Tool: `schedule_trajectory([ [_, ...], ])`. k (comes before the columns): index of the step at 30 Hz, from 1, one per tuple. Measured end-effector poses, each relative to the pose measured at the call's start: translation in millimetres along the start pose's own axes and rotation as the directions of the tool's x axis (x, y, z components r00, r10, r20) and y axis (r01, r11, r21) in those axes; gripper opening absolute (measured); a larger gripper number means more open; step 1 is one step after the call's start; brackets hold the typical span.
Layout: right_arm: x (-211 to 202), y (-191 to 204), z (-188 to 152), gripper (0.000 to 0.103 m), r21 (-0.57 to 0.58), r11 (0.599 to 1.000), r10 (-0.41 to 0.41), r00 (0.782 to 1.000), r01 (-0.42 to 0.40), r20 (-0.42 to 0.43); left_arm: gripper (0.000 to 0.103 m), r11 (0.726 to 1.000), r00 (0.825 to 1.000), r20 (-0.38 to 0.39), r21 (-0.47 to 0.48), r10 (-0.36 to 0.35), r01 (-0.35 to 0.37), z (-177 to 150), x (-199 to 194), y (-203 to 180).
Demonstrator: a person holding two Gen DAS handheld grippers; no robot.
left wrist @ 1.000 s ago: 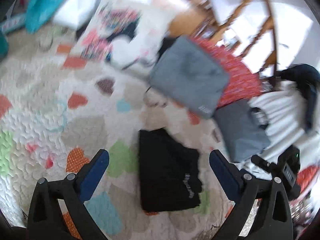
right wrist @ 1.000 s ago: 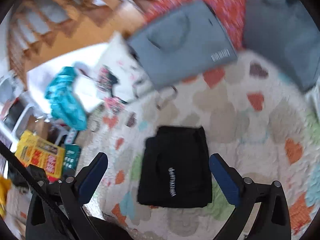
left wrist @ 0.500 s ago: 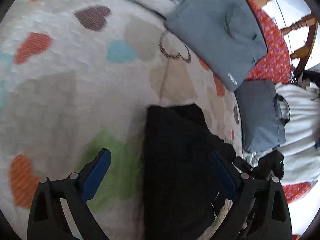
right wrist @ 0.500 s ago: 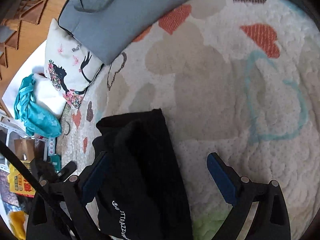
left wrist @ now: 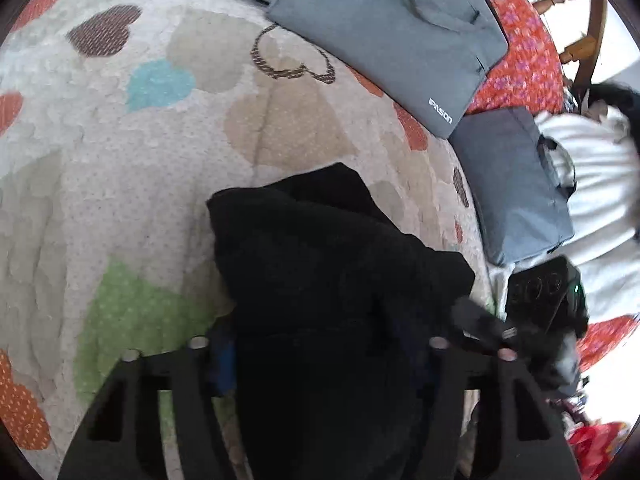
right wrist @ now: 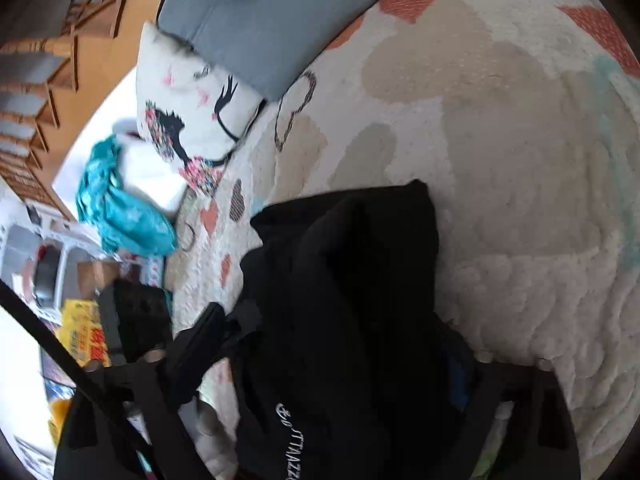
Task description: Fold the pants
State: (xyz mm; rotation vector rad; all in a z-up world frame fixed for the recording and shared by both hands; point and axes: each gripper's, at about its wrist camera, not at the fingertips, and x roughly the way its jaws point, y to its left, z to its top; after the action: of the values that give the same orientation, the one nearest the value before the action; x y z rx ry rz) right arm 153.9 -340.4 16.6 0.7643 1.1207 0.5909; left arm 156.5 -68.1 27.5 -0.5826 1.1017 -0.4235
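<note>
The black pants (left wrist: 328,264) lie folded into a thick bundle on the heart-patterned quilt (left wrist: 120,160). White lettering shows on them in the right wrist view (right wrist: 344,320). My left gripper (left wrist: 324,356) straddles the bundle's near end, with cloth bulging between the jaws and hiding the blue pads. My right gripper (right wrist: 320,364) sits over the same bundle from the opposite side, its fingers buried in black cloth. Both look closed onto the pants.
Two grey laptop bags (left wrist: 396,28) (left wrist: 516,184) lie at the quilt's far edge by a red floral cloth (left wrist: 528,60). A printed cushion (right wrist: 188,120) and teal fabric (right wrist: 120,208) lie at the other side. The other gripper's black body (left wrist: 544,300) is close by.
Both grippers dropped from above the quilt down onto the pants. Their jaws, wide open before, have narrowed around the black bundle.
</note>
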Motion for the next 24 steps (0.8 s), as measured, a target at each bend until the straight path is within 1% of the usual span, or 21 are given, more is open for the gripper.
schedule_trajectory([
  [1, 1.5, 1.6, -0.8, 0.067, -0.006, 1.000, -0.005, 1.000, 0.005, -0.006, 0.048, 1.000, 1.000, 0.000, -0.023, -0.014, 0.014, 0.6, -1.8, 4.0],
  [2, 2.9, 1.5, -1.3, 0.061, 0.000, 1.000, 0.001, 1.000, -0.001, -0.015, 0.046, 0.998, 0.999, 0.001, -0.048, -0.035, 0.035, 1.3, -4.1, 8.5],
  [3, 4.2, 1.0, -1.7, 0.058, 0.012, 1.000, 0.009, 1.000, -0.009, -0.019, 0.042, 0.997, 0.999, 0.001, -0.062, -0.053, 0.053, 1.9, -5.8, 11.2],
  [5, 4.7, 3.3, -2.1, 0.057, 0.011, 1.000, 0.002, 1.000, -0.002, -0.010, 0.038, 0.995, 0.997, 0.006, -0.072, -0.071, 0.071, 3.2, -9.1, 11.1],
  [7, 4.5, 8.1, -1.9, 0.056, 0.001, 1.000, 0.000, 1.000, 0.000, -0.003, 0.038, 0.995, 0.997, 0.024, -0.069, -0.074, 0.076, 5.0, -14.1, 8.3],
  [14, 5.0, 35.2, 5.5, 0.055, -0.022, 0.999, 0.048, 0.998, -0.048, 0.033, 0.038, 0.989, 0.990, 0.086, -0.091, -0.111, 0.119, 20.8, -35.4, 9.8],
  [19, 15.5, 67.7, 13.6, 0.055, -0.102, 0.994, 0.027, 0.999, -0.024, 0.023, 0.038, 0.992, 0.986, 0.140, -0.076, -0.088, 0.100, 39.8, -54.4, 12.2],
  [24, 35.8, 79.5, 26.1, 0.054, -0.129, 0.992, 0.002, 1.000, -0.001, 0.008, 0.038, 0.994, 0.987, 0.152, -0.085, -0.058, 0.071, 57.3, -56.1, 24.2],
])
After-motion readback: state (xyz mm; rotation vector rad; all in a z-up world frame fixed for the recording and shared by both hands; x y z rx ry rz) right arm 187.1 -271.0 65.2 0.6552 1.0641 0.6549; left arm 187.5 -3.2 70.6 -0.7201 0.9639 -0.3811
